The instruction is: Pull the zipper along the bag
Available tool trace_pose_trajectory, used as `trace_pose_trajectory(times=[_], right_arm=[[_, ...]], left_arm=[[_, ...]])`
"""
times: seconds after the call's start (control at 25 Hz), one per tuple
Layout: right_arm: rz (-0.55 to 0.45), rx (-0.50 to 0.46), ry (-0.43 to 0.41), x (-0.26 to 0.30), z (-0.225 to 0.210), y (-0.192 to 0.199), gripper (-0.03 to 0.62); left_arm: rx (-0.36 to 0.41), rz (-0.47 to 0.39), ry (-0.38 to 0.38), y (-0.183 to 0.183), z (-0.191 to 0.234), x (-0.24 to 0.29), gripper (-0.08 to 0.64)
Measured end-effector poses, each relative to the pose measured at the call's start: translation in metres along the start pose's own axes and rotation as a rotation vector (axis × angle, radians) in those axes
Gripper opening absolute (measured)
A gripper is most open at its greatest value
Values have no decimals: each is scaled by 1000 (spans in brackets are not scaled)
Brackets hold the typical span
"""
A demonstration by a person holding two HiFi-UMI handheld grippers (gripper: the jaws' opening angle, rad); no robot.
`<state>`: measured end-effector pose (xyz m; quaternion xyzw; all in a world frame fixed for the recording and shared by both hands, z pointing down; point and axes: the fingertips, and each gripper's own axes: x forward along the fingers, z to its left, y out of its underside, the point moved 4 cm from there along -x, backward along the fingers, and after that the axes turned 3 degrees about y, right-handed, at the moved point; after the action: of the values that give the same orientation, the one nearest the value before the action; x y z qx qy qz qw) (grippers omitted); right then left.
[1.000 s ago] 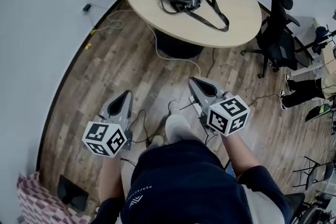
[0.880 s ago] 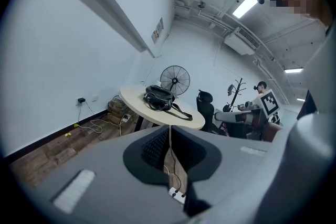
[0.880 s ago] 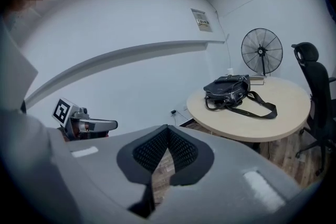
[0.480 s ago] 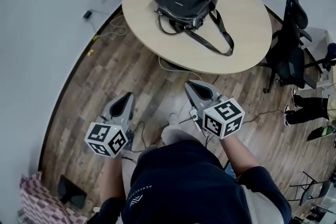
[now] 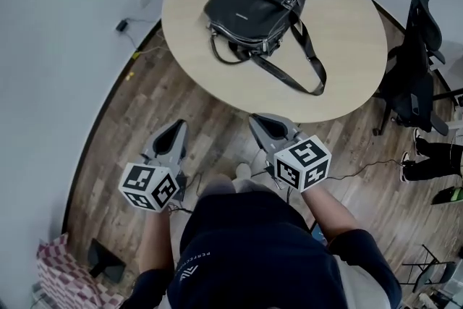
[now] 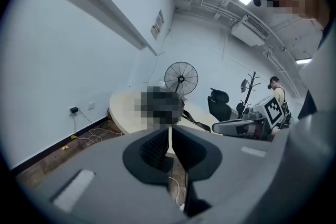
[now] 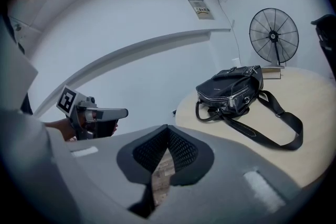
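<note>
On the round table (image 5: 354,47), well ahead of both grippers: black handbag (image 5: 249,7), lying flat. Left gripper (image 5: 176,128) jaws just opened to a narrow slit, nothing between. Right gripper (image 5: 262,119) jaws together, empty.

Head view steeply down from overhead; both gripper views low, near-level, toward the shared table (image 5: 347,25) and bag (image 5: 249,7).

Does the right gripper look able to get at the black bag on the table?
Likely yes, with a reach forward: the right gripper is short of the table edge, and nothing stands between it and the black bag.
</note>
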<state>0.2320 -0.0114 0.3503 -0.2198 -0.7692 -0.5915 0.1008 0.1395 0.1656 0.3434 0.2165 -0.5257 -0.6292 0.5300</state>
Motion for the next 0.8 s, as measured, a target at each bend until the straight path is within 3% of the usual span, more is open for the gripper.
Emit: trace_pose_trajectory(times=[0.44, 0.6, 0.8], right_arm=[[8, 62, 23, 27, -26, -12, 5], [9, 73, 82, 46, -42, -22, 5], [-16, 132, 196, 78, -51, -37, 5]], left_arm=[[29, 26, 68, -32, 23, 61, 38], [55, 33, 131, -56, 48, 100, 38], [129, 125, 260, -86, 84, 148, 38]])
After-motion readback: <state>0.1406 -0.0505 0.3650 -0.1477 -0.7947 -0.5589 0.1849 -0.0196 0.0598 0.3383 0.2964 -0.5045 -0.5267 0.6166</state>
